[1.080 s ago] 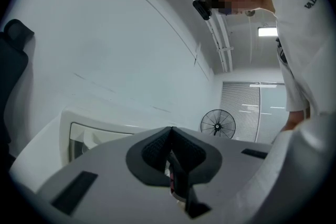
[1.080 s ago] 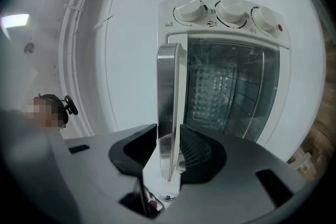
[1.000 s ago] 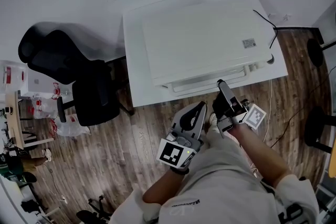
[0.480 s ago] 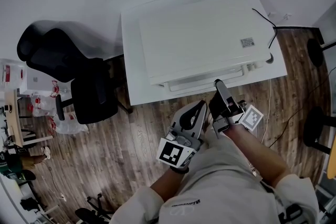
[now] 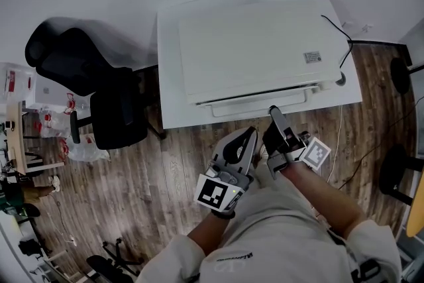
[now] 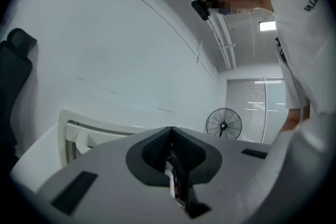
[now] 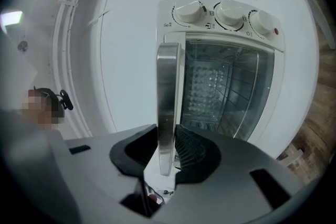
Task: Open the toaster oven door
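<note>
A white toaster oven (image 5: 252, 43) stands on a white table (image 5: 171, 113), its front facing me. In the right gripper view I see its glass door (image 7: 228, 92), three knobs (image 7: 231, 12) and the silver door handle (image 7: 168, 92). My right gripper (image 7: 169, 147) reaches the handle (image 5: 258, 103) at its right end, and its jaws have just been closing with the bar between them. The pads now press on the bar from both sides. The door looks closed. My left gripper (image 5: 246, 137) hangs shut and empty in front of the table, to the left of the right gripper (image 5: 273, 112).
A black office chair (image 5: 86, 83) stands left of the table. A power cord (image 5: 341, 30) runs off the oven's right rear. Wooden floor lies below my grippers, with dark chair bases (image 5: 397, 172) at the right. A standing fan (image 6: 224, 123) shows in the left gripper view.
Both grippers stay where they were. Only the head camera's view has shifted slightly.
</note>
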`<state>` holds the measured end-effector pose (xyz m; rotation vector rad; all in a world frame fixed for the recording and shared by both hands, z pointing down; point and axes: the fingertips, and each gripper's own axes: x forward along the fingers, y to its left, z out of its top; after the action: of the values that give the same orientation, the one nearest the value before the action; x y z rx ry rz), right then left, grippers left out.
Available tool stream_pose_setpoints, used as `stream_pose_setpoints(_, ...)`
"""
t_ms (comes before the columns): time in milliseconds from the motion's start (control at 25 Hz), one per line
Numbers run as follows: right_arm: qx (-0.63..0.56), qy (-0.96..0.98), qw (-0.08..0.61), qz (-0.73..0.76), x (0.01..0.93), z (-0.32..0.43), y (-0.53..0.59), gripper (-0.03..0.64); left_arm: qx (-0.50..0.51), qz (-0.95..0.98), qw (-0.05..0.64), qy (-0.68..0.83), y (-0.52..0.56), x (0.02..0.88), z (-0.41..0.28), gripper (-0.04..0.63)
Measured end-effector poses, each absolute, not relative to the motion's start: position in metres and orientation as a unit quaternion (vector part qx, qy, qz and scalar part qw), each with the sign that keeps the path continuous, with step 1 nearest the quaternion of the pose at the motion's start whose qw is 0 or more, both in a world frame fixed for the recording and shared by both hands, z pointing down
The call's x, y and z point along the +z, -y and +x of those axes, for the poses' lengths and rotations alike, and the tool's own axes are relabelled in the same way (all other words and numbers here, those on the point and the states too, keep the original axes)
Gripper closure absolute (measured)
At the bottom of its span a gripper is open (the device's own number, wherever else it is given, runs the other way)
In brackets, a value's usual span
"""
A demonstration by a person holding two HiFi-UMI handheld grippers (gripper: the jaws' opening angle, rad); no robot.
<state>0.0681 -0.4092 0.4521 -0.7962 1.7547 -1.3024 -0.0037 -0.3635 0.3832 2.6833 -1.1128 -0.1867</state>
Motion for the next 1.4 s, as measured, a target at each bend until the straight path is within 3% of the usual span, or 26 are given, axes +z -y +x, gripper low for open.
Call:
stream_pose_setpoints(480,-0.523,-0.718,0.363,-0.281,0.462,0.067,0.381,0.506,-0.055,0.894,0.117,0.430,0.339,0.401,-0.006,0.588)
stream_pose_setpoints(1400,-0.536,-0.674,0.347,-0.372,0.526,0.072,0.292,0.509,-0.044,0.913,0.130,0.383,0.268,0.421,-0.040,0.588)
